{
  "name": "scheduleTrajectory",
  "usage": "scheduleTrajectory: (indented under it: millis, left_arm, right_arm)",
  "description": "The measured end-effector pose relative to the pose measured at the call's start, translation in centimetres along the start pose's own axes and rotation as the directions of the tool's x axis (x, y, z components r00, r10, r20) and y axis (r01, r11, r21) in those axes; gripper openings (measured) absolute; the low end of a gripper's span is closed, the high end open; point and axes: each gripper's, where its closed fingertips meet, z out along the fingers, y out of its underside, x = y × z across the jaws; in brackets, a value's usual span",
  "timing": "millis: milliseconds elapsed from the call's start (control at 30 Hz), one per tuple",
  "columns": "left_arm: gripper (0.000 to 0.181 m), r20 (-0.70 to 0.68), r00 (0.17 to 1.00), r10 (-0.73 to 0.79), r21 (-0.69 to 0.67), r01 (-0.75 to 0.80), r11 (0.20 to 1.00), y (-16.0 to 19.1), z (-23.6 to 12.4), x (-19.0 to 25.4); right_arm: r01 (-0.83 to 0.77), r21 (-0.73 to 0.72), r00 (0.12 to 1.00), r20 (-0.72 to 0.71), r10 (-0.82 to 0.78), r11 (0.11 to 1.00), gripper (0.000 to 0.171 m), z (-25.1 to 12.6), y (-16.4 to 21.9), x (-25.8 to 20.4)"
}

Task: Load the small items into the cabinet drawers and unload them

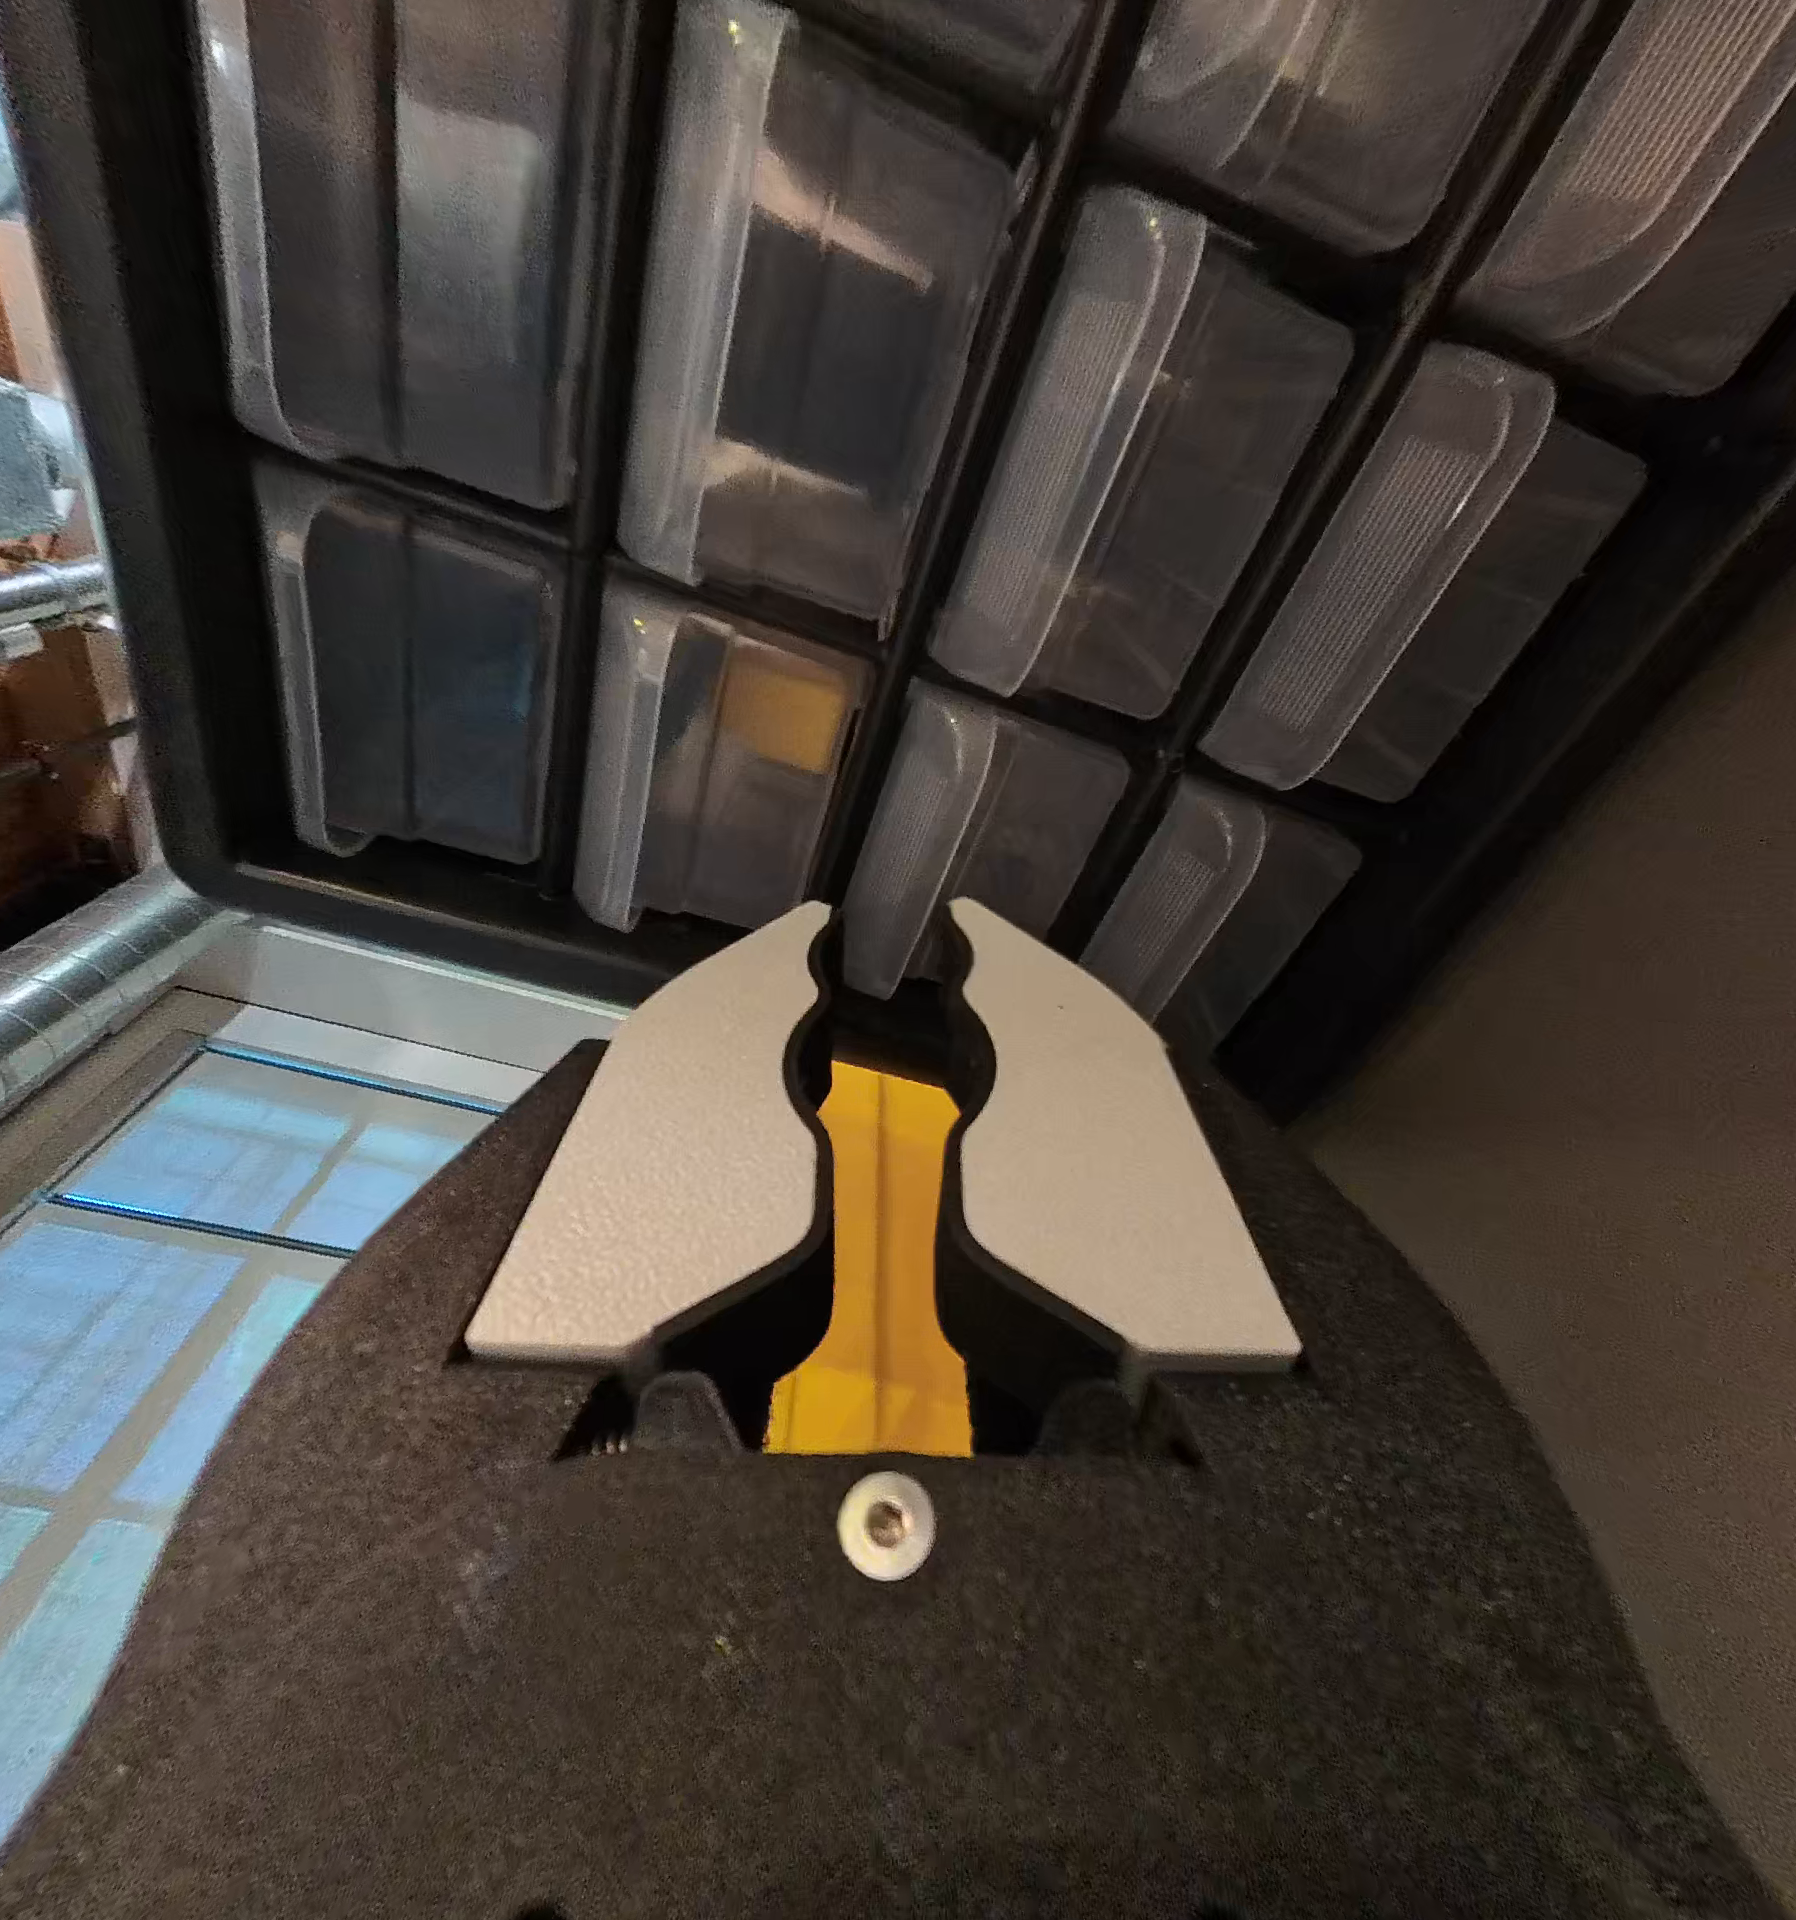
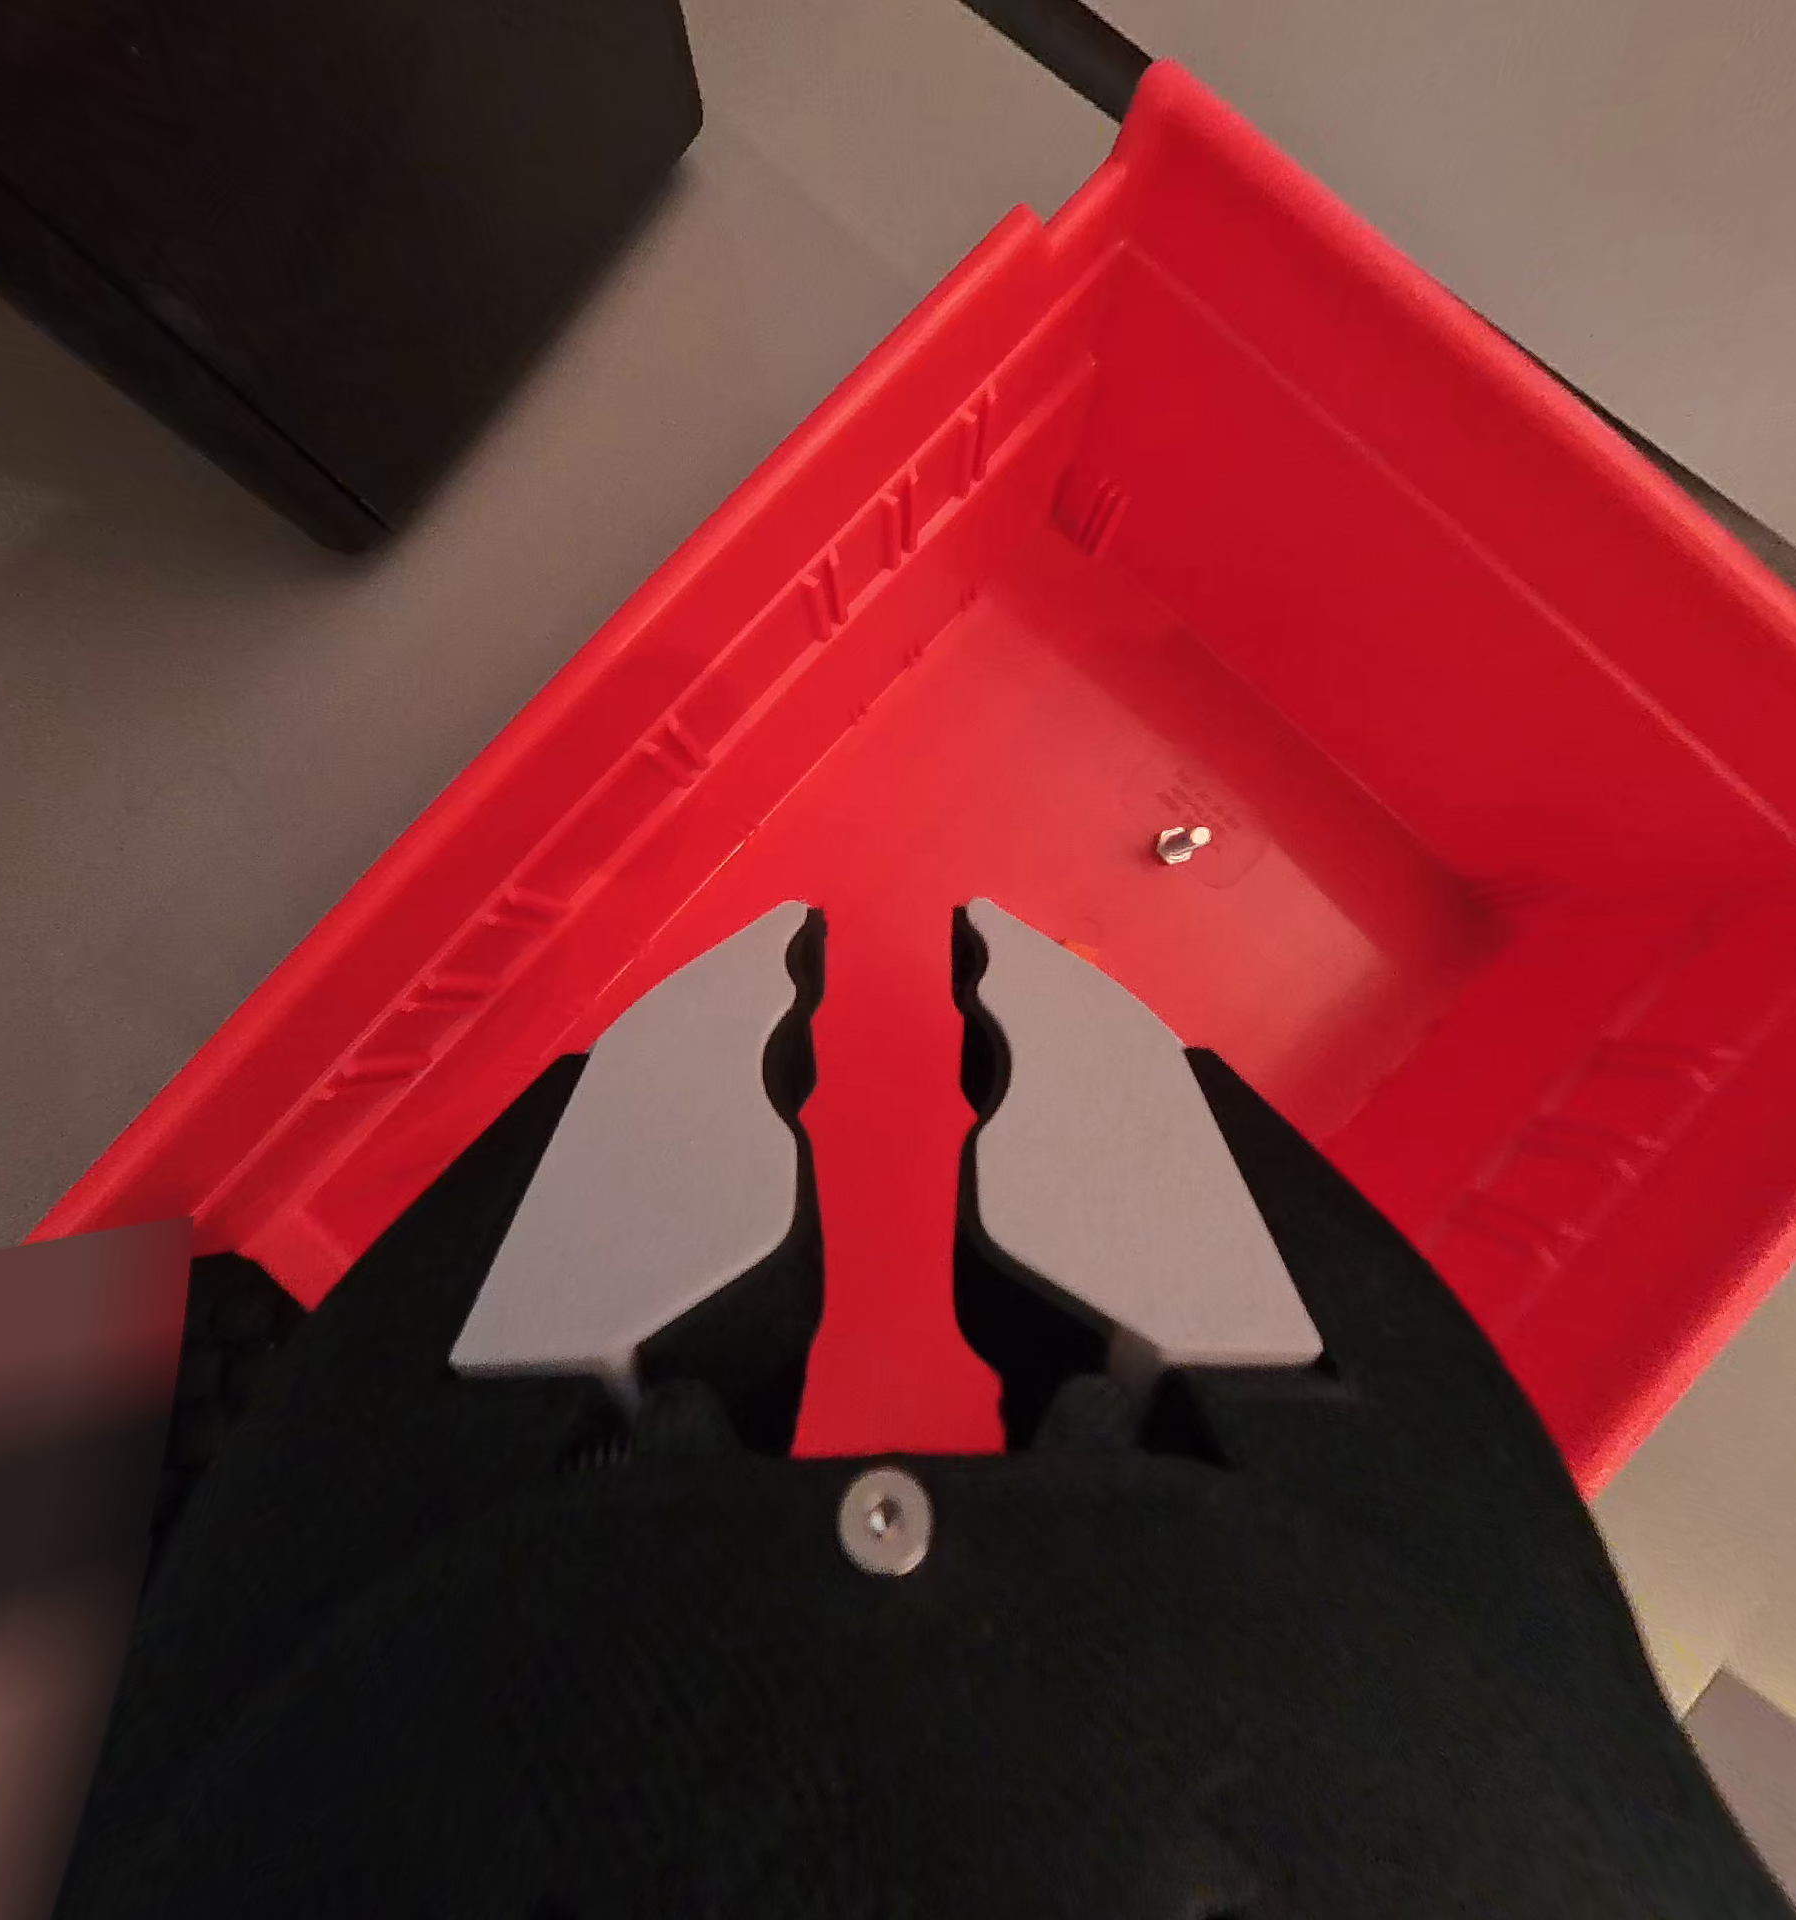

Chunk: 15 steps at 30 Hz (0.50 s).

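A: What is the surface looking like, and the room around it?

B: A matte grey-brown table [image 2: 198, 790] is carrying everything. In the left wrist view, ribbed silver ducting [image 1: 52, 997] and a gridded window [image 1: 146, 1299] glowing blue are showing past the edge of the cabinet [image 1: 135, 582].

A: And the cabinet itself?

B: It is a black plastic frame filling that view, gridded with clear, glossy drawers with rounded pull lips. One drawer [image 1: 728, 758] is showing something yellow through its front; its neighbour on the left is showing something blue.

A: What is the left gripper [image 1: 891, 914] doing?

B: Its grey, wavy-edged jaws are closing around the clear pull lip of a bottom-row drawer [image 1: 967, 831]; I cannot tell whether they are actually pinching it.

A: And the right gripper [image 2: 889, 914]?

B: It is hovering over a red plastic bin [image 2: 1341, 436] with ribbed walls, jaws parted and holding nothing. A small metal bolt [image 2: 1180, 842] is lying on the bin's floor, well apart from the fingertips. A black box [image 2: 333, 239] is sitting near the bin.
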Motion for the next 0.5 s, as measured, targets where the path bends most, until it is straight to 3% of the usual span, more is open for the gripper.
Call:
scheduleTrajectory:
  millis: [233, 500]
  left_arm:
    - [0.013, 0.017, 1.000, 0.002, 0.000, -0.002, 1.000, 0.0, -0.2, -0.2]
    - [0.013, 0.015, 1.000, -0.008, 0.014, 0.008, 1.000, 0.1, -3.2, -0.2]
  right_arm:
    - [0.016, -0.011, 1.000, 0.016, -0.016, 1.000, 0.024, 0.0, 0.2, -0.5]
    - [-0.014, 0.087, 1.000, 0.017, 0.012, 0.996, 0.024, -2.5, -0.4, -0.7]
